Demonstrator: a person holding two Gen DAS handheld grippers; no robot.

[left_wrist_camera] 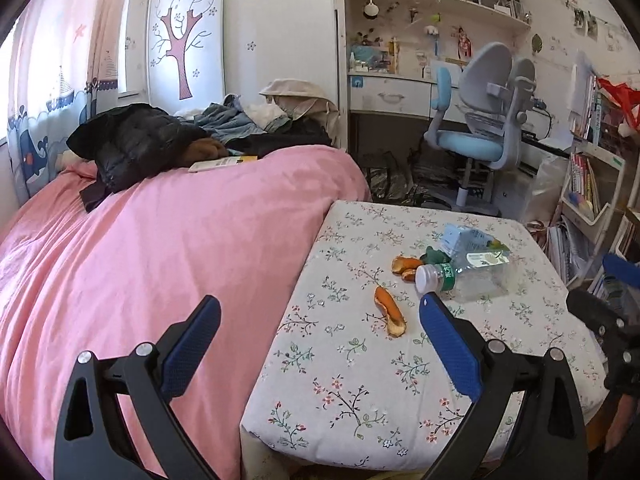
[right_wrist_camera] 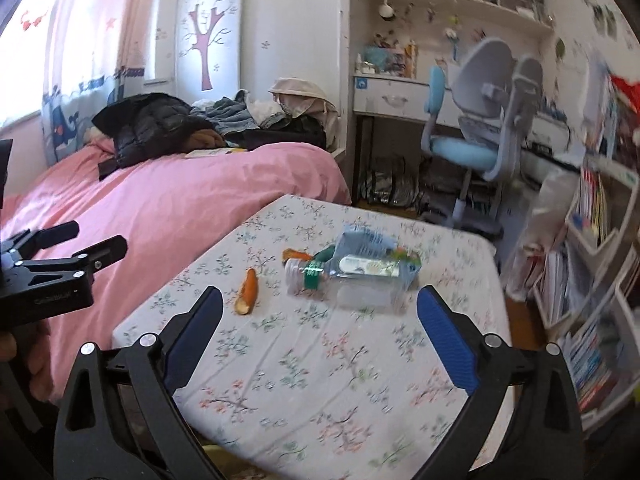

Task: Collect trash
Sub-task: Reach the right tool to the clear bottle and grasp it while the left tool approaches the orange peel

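A floral-covered table [left_wrist_camera: 360,392] [right_wrist_camera: 320,380] carries the trash. A clear plastic bottle [left_wrist_camera: 468,276] [right_wrist_camera: 352,280] with a green label lies on its side, and a light blue carton [left_wrist_camera: 464,238] [right_wrist_camera: 368,240] lies behind it. An orange peel strip [left_wrist_camera: 389,312] [right_wrist_camera: 248,292] lies nearer, with a second peel [left_wrist_camera: 404,266] [right_wrist_camera: 294,255] and a dark green scrap [left_wrist_camera: 436,257] by the bottle's cap. My left gripper [left_wrist_camera: 320,300] is open over the table's near left edge, nothing between its blue pads. My right gripper [right_wrist_camera: 320,292] is open and empty, short of the bottle.
A bed with a pink cover [left_wrist_camera: 140,260] and piled clothes [left_wrist_camera: 160,140] runs along the table's left side. A blue and grey desk chair [left_wrist_camera: 480,120] stands behind, under wall shelves. Bookshelves [left_wrist_camera: 592,184] crowd the right. The other gripper shows at each view's edge.
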